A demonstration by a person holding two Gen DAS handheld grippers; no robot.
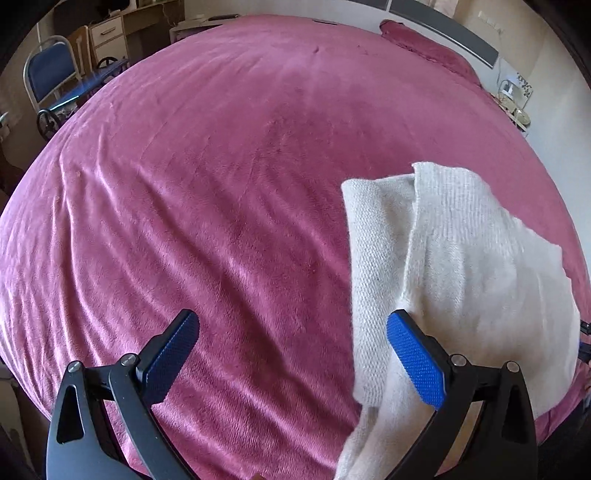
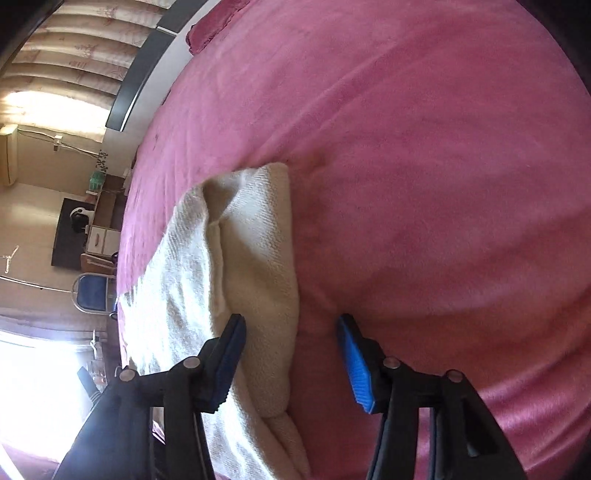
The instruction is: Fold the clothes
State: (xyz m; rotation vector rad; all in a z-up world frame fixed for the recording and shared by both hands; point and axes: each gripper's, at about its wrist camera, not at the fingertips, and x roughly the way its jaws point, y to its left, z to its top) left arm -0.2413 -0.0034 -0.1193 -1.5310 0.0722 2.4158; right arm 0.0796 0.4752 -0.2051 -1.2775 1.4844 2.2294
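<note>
Lying folded near one edge of the bed (image 1: 229, 177), a cream knit garment (image 1: 461, 266) rests on the pink plush cover, its layers doubled over one another and one ribbed strip running down toward the bed's near edge. My left hand-held gripper (image 1: 291, 354) hangs over the cover with its blue-padded fingers (image 1: 415, 363) spread wide; one finger sits against the garment's ribbed strip and the other stands over bare cover, with nothing pinched between them. My right hand-held gripper (image 2: 291, 354), seen from the right wrist view, is also spread, the folded edge of the cream knit garment (image 2: 255, 266) lying in the gap beside one pad while the other blue pad (image 2: 354, 365) stands over the pink cover; neither pad presses on the cloth. The garment's thick folded end points toward the middle of the bed, where the cover dimples just beyond it. A pink pillow (image 1: 421, 44) sits at the far corner by a dark headboard (image 1: 447, 31). Past the opposite far corner stand a blue chair (image 1: 51, 74) and a pale set of drawers (image 1: 107, 35). Striped curtains (image 2: 77, 48) glow with daylight beyond the headboard in the right wrist view.
</note>
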